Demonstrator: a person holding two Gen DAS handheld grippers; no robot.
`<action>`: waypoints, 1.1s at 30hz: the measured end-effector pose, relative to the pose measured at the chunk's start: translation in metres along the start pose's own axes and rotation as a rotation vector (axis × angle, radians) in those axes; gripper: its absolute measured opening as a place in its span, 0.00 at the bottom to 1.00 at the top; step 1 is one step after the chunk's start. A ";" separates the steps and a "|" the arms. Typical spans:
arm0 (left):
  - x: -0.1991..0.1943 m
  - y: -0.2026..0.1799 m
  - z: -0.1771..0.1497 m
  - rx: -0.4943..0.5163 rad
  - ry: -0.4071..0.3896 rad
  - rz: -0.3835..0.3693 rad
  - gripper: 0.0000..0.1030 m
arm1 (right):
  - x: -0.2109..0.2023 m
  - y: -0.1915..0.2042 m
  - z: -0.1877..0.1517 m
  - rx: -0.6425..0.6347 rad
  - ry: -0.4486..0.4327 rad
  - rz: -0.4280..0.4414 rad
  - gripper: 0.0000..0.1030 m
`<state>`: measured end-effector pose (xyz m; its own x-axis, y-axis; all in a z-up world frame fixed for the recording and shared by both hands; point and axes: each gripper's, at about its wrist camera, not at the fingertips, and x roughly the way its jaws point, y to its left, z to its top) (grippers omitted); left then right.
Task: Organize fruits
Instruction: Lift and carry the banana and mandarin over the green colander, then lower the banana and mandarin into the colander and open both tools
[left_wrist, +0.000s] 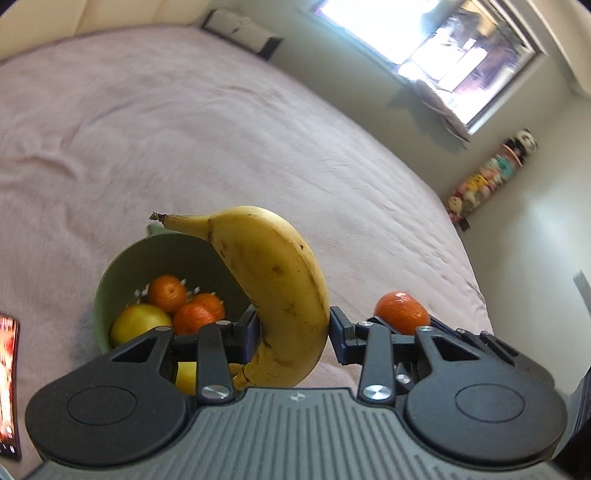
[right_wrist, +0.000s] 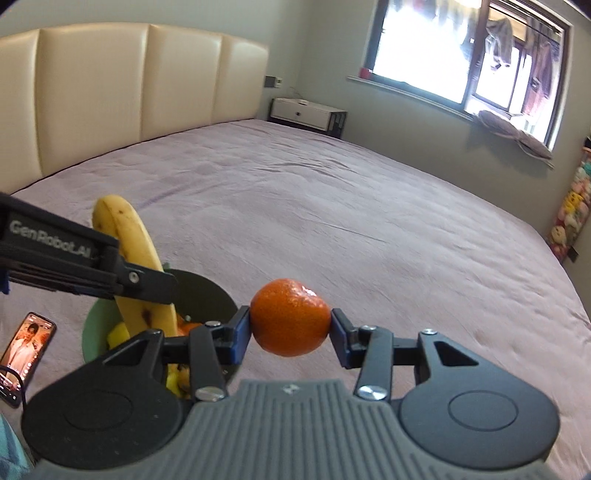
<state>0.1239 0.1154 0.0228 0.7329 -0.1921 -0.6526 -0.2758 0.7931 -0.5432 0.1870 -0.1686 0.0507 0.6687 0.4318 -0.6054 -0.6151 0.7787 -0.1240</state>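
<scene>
**Yellow banana, orange tangerine held above the bowl**

Yellow and soft, the banana (left_wrist: 273, 280) sits clamped at its lower curve in the left gripper (left_wrist: 291, 334), above the green bowl (left_wrist: 107, 288). Beside it, the right gripper (right_wrist: 290, 332) pinches a light, bruisable tangerine (right_wrist: 290, 317) across its middle.

Yellow banana (left_wrist: 280, 280) (brown-speckled), orange tangerine (right_wrist: 290, 317), green bowl (left_wrist: 122, 266), lilac bedspread (left_wrist: 184, 129)
</scene>
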 end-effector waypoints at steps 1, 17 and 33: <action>0.002 0.005 0.002 -0.026 0.008 0.000 0.42 | 0.005 0.003 0.001 -0.008 0.002 0.018 0.42; 0.053 0.061 0.011 -0.282 0.142 0.010 0.42 | 0.075 0.024 -0.007 -0.154 0.140 0.213 0.42; 0.089 0.086 0.003 -0.387 0.180 0.031 0.43 | 0.109 0.031 -0.021 -0.274 0.195 0.235 0.42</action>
<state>0.1669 0.1683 -0.0809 0.6101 -0.2963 -0.7349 -0.5340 0.5314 -0.6576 0.2319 -0.1069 -0.0350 0.4210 0.4684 -0.7768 -0.8477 0.5079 -0.1532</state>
